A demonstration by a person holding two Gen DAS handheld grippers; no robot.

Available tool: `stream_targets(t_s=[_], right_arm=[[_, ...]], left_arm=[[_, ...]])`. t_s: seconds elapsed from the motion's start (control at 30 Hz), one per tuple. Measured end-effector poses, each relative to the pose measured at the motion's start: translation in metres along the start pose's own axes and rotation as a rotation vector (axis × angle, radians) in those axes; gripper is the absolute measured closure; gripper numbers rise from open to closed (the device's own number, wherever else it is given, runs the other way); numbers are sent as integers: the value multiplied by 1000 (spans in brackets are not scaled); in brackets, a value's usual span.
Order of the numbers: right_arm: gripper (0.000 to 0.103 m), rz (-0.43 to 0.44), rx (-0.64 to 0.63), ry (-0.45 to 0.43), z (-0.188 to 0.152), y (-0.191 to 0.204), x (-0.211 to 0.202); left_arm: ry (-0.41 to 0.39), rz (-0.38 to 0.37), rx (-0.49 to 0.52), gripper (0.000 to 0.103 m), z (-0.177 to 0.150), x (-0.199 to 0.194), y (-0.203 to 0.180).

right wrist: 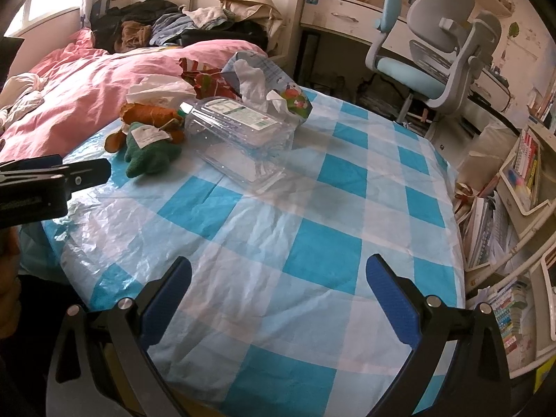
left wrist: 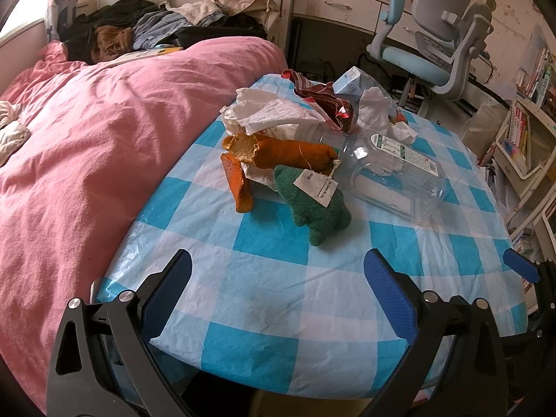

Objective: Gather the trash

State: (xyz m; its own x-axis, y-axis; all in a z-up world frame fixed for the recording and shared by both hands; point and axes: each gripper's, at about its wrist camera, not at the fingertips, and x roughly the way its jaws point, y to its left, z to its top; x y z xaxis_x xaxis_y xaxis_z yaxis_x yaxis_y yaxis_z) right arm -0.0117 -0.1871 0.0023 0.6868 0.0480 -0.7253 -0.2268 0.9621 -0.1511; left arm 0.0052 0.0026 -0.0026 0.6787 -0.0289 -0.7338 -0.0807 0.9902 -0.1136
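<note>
Centrally, clear plastic bottle (left wrist: 396, 173) lying sideways, uncapped

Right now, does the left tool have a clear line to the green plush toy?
Probably yes. The left tool is open, and only bare checked tablecloth lies between it and the green plush toy. The orange peel and clear plastic bottle flank it.
</note>
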Motion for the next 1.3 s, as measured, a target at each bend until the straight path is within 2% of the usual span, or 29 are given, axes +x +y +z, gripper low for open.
stream_targets(t_s=[0.97, 1.3], right_arm=[[6, 18, -17, 4, 3, 2, -1], [6, 71, -109, -5, 20, -1, 14]], left_arm=[[1, 2, 1, 7, 0, 0, -2], [16, 40, -15, 7, 4, 11, 9]])
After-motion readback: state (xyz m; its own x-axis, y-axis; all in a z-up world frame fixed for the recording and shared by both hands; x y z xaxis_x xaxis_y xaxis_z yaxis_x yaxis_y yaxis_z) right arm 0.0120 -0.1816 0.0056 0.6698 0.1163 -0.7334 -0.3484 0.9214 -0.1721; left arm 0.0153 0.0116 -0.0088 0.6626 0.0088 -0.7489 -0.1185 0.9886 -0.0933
